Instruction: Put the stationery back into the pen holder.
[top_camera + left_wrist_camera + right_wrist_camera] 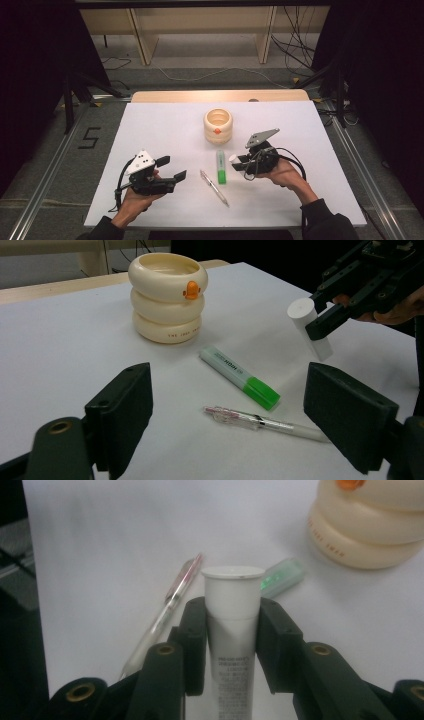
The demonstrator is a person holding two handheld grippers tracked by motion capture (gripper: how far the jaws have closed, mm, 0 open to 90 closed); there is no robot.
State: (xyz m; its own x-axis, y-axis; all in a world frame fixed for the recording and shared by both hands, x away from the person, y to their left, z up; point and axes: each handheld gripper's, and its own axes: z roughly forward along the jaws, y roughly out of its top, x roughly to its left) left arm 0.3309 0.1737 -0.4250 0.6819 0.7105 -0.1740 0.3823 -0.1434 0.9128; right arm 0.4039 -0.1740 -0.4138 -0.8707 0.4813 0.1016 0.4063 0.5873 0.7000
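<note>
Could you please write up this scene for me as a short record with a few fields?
held: white tube, clamped between the right gripper's jaws, lifted off the table
left gripper: open, holding nothing
on table: green highlighter, pen, cream ringed cup
cup: upright, beyond the highlighter, orange mark on its upper ring
highlighter and pen: lying flat, side by side, apart
surface: white table

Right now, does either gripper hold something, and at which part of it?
The right gripper holds a white glue stick by its body, just below the cap. The left gripper is open and holds nothing.
</note>
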